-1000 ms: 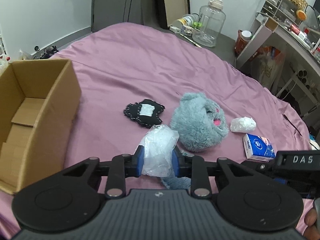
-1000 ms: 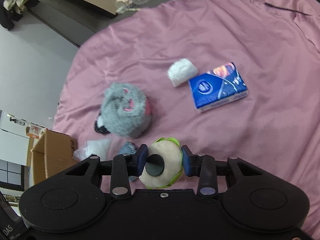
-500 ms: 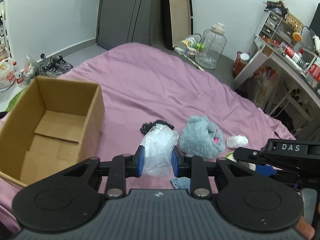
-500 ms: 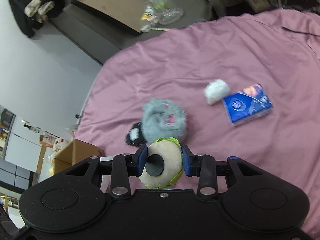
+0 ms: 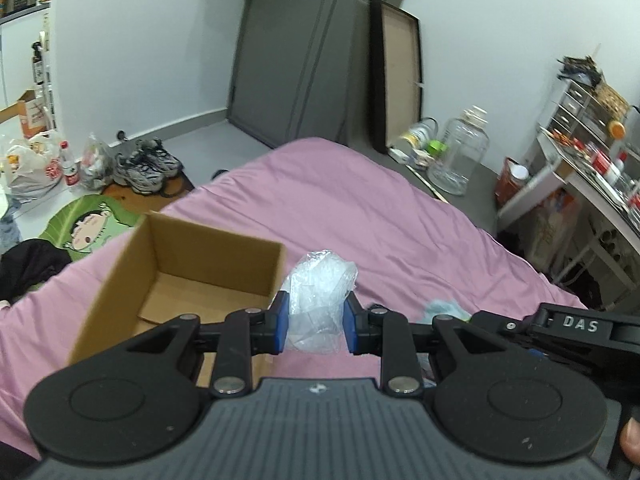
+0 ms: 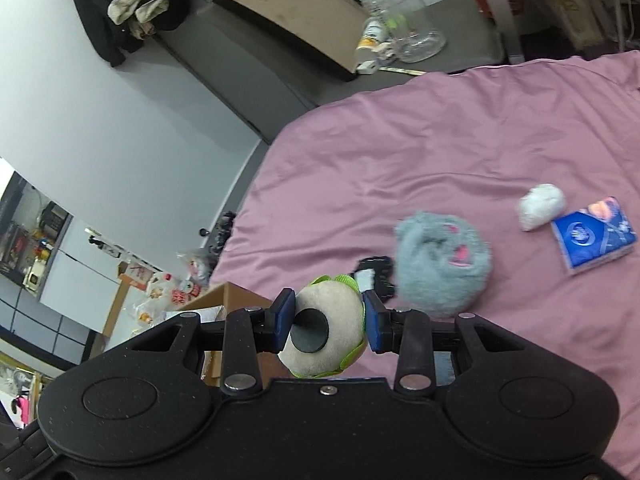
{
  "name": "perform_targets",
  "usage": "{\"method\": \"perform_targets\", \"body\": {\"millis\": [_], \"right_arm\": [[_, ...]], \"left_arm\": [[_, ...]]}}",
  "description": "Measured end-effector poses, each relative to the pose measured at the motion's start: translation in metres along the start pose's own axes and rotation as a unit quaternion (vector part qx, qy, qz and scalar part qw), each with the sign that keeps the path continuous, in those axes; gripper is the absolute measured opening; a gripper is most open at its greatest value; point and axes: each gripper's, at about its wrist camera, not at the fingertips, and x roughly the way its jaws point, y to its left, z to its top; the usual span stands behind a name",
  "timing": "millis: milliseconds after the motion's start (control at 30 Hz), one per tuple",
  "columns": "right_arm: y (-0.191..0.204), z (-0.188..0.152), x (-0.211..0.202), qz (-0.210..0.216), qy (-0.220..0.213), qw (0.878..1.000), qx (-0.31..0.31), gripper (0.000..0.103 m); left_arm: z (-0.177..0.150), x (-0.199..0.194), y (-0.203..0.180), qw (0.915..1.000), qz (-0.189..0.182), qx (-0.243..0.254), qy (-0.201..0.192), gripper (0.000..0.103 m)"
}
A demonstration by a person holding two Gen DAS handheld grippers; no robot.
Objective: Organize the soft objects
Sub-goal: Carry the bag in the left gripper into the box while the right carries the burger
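My left gripper (image 5: 315, 322) is shut on a crumpled clear plastic bag (image 5: 319, 287), held in the air just right of an open cardboard box (image 5: 188, 276) on the pink bed. My right gripper (image 6: 329, 322) is shut on a round beige plush toy with green trim (image 6: 325, 330), above the bed near the box corner (image 6: 218, 300). A grey furry plush (image 6: 442, 262), a black patch (image 6: 374, 270), a white wad (image 6: 542, 206) and a blue tissue pack (image 6: 594, 234) lie on the sheet.
The pink bed sheet (image 5: 360, 208) fills the middle. Shoes (image 5: 146, 166), bags (image 5: 36, 168) and a green mat (image 5: 86, 228) lie on the floor to the left. A large clear jar (image 5: 460, 156) and a cluttered desk (image 5: 592, 168) stand at the right.
Both grippers have risen with their objects and swung left toward the box. The left view now looks down into the box from higher up; the plush lies farther right.
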Motion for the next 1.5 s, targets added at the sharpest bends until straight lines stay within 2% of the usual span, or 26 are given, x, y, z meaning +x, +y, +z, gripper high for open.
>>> {"method": "perform_targets", "body": {"millis": [300,600,867,1167,1333,1500], "right_arm": [[0.035,0.001,0.018,0.02,0.003,1.0,-0.021,0.036],[0.068,-0.006,0.047,0.028,0.019,0.999,-0.037,0.036],[0.085,-0.019,0.082,0.019,0.05,0.997,-0.048,0.036],[0.094,-0.021,0.101,0.019,0.069,0.996,-0.062,0.036],[0.099,-0.022,0.116,0.023,0.078,0.994,-0.077,0.036],[0.11,-0.022,0.122,0.035,0.085,0.992,-0.089,0.036]], "left_arm": [[0.014,0.011,0.046,0.9993,0.03,-0.023,0.001,0.027],[0.017,0.033,0.08,0.9978,0.051,-0.037,0.022,0.027],[0.018,0.059,0.099,0.996,0.059,-0.05,0.043,0.027],[0.016,0.089,0.115,0.9931,0.074,-0.063,0.065,0.027],[0.016,0.098,0.121,0.9921,0.083,-0.057,0.074,0.027],[0.017,0.095,0.125,0.993,0.071,-0.055,0.076,0.03]]}}
